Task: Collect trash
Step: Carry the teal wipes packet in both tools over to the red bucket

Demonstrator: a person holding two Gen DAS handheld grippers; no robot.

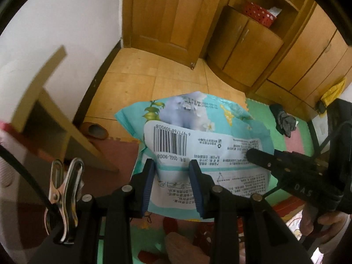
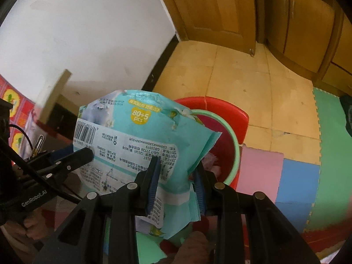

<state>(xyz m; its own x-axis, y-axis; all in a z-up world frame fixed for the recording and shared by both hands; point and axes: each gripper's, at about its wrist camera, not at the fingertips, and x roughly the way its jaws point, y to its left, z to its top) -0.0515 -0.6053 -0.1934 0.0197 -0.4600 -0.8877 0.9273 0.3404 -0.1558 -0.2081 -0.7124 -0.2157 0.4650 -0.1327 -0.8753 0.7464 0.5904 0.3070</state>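
Down below, a patchwork of foam mats in pink, blue and green covers the floor; beyond the jaws sits a round red basin with a green-rimmed tub inside. Between both sets of jaws hangs a crinkled teal wipes packet, barcode showing, "80+5 pcs" printed on it. Left gripper and right gripper each pinch it, blue ribbed pads narrow.
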